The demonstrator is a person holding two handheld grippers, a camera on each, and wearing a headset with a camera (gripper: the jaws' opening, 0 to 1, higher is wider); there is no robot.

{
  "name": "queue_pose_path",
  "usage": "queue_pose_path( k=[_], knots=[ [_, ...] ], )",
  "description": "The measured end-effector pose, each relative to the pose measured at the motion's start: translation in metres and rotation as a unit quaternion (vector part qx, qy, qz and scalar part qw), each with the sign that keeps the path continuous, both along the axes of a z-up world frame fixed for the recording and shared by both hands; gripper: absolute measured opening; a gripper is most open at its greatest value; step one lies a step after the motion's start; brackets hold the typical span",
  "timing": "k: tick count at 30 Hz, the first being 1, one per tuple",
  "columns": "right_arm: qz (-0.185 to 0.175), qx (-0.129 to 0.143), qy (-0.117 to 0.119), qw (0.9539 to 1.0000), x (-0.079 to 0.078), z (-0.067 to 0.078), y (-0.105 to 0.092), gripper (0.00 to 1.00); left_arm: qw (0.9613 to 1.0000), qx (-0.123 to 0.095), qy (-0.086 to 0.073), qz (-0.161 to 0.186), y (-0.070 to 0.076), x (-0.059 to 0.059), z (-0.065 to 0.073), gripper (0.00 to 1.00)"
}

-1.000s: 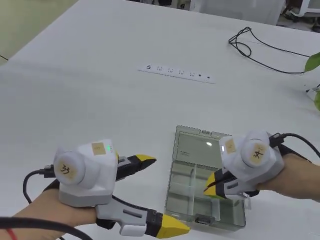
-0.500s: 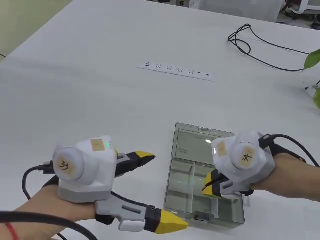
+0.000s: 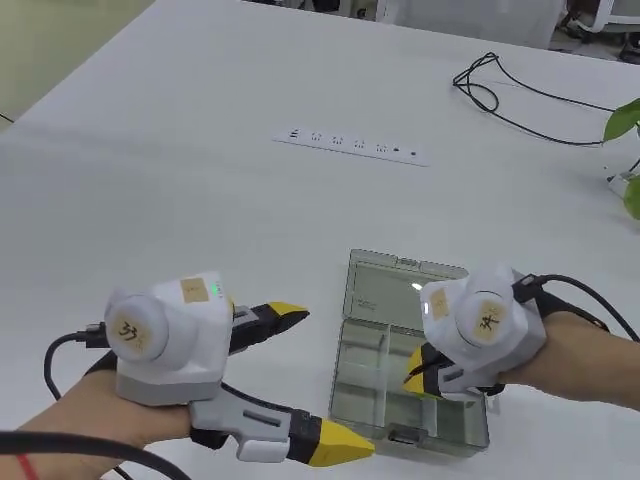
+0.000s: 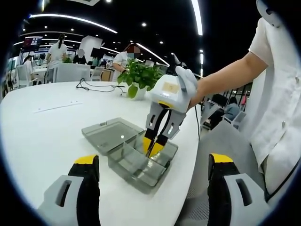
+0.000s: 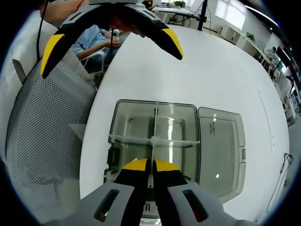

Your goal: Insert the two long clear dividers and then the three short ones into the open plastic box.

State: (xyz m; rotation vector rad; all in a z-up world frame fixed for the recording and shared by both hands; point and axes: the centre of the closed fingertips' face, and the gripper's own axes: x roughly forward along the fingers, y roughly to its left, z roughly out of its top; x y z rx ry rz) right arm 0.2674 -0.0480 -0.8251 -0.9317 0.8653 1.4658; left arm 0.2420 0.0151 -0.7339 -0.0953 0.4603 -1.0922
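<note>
Over the last second your right hand-held gripper (image 5: 150, 165) has eased a little left and lower over the open plastic box (image 5: 129, 122), while the box has kept its place. Its jaws are pressed together on a clear divider (image 5: 154, 117), which stands on edge in the tray and crosses another divider (image 5: 127, 139) already seated there. You look to be pushing this piece home, so at least three should remain; I cannot tell whether it is a long or a short one. Your left hand-held gripper (image 3: 318, 380) has hardly moved and hangs spread wide beside the box, holding nothing.

The lid (image 5: 221, 141) lies flat on the white tabletop (image 3: 200, 180). Well beyond it are a power strip (image 3: 350, 145) and a black cable (image 3: 500, 85). Around you are a potted plant (image 4: 138, 75), dark ceilings with strip lights, and seated people.
</note>
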Motion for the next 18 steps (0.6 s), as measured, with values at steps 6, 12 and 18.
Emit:
queue_pose_path(
  k=[6,12,18],
  knots=[
    [-0.031,0.025,0.005,0.9992,0.003,0.012,0.001,0.13,1.0,0.001,-0.003,0.004,0.002,-0.002,0.003,0.98],
    [-0.065,0.056,0.001,0.9963,0.012,0.032,-0.003,0.19,0.9999,0.002,-0.004,0.011,0.006,-0.002,0.005,0.99],
    [-0.106,0.083,-0.006,0.9909,0.022,0.054,-0.018,0.25,0.9999,0.004,-0.005,0.014,0.009,-0.003,0.007,0.99]
  ],
)
